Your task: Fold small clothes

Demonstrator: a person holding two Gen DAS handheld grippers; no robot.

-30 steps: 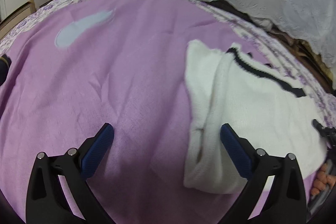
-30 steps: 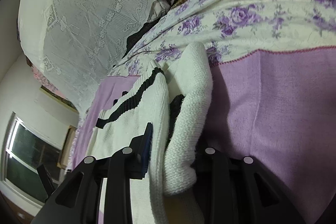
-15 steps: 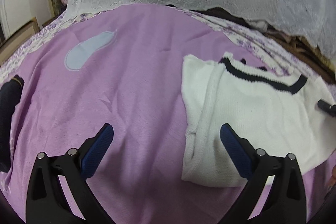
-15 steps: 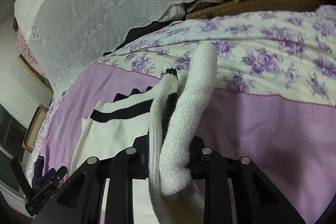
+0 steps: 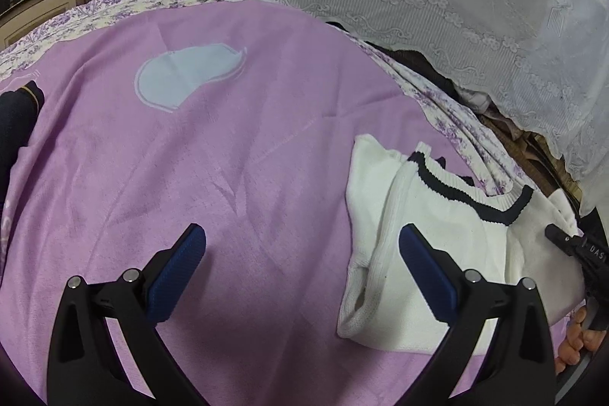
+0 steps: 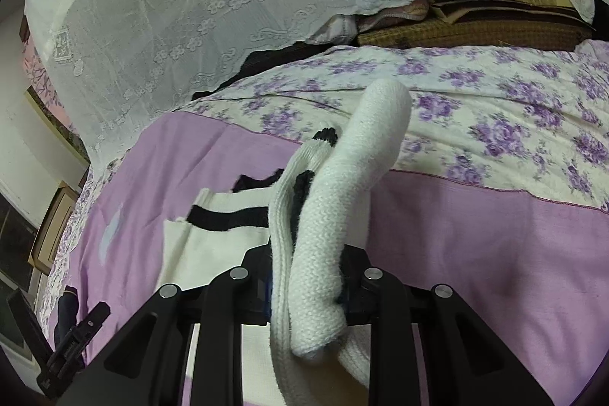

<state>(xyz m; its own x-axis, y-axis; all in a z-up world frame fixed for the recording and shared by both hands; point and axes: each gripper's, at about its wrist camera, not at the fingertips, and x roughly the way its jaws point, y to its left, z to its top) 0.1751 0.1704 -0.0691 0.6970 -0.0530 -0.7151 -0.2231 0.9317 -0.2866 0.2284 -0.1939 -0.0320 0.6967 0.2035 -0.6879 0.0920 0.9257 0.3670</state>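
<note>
On the purple blanket [image 5: 228, 177] of the bed, your left tool [image 5: 300, 265] gapes wide and empty; your right tool [image 6: 304, 288] pinches the white sweater [image 6: 342, 193], its pads buried in knit, having just tightened.

Left tool [image 5: 300, 269]: two matte black fingers, angular and ribbed like struts, with open triangular cut-outs lower down. Each finger carries a dark blue pad [image 5: 426, 271] with a fine cross-hatched grip texture. Two round silver screw heads sit on each finger.

Right tool [image 6: 304, 286]: same black frame — four silver screw heads in a row across the top; a sliver of blue pad shows on the left finger. Seen from the left wrist view, white lettering "DAS" marks its black body. Bare fingers [image 5: 576, 341] at the lower right edge; no sleeve visible.
</note>
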